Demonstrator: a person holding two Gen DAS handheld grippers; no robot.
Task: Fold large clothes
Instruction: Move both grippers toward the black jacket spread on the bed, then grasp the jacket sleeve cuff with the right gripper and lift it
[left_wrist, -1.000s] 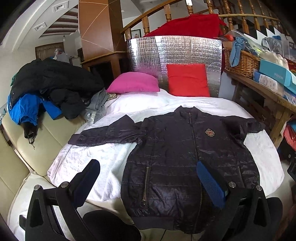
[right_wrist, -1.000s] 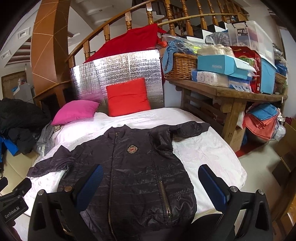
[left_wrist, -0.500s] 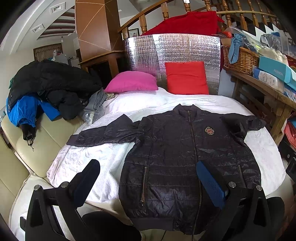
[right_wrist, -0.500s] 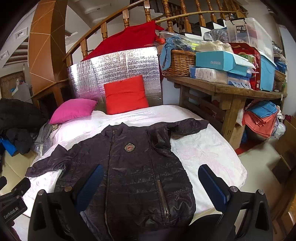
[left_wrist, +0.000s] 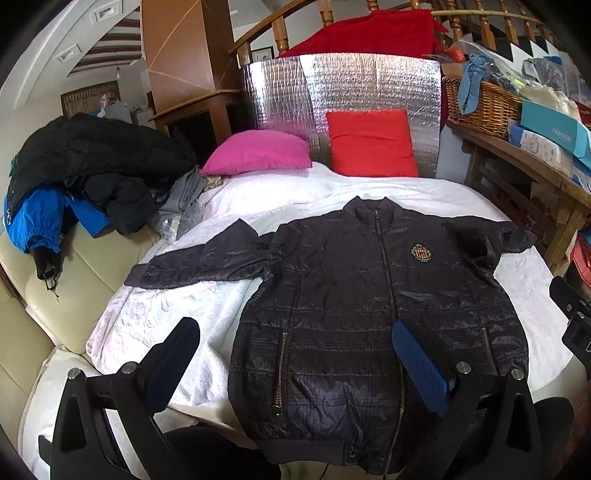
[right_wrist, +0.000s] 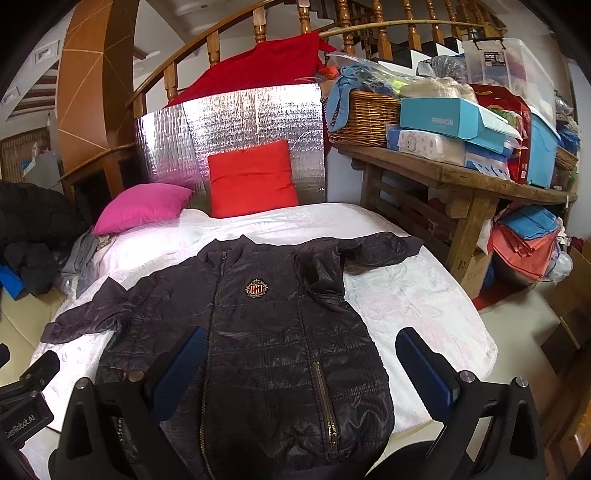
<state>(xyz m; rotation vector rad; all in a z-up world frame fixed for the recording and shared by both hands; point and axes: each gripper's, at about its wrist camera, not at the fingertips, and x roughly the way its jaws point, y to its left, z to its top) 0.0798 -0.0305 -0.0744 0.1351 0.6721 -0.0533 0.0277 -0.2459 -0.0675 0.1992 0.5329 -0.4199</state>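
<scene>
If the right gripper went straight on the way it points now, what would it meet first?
Most likely the jacket: the open right gripper points at its front panel near the pocket zip on the bed, nothing between. Depth is hard to judge in the fisheye view.

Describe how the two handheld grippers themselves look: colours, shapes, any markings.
The left gripper and right gripper look alike: black angular frames with silver round bolt heads, each carrying two long flat fingers faced with textured dark blue pads. In the right wrist view the left unit's black body bears white lettering, partly readable. No hands or sleeves show.
</scene>
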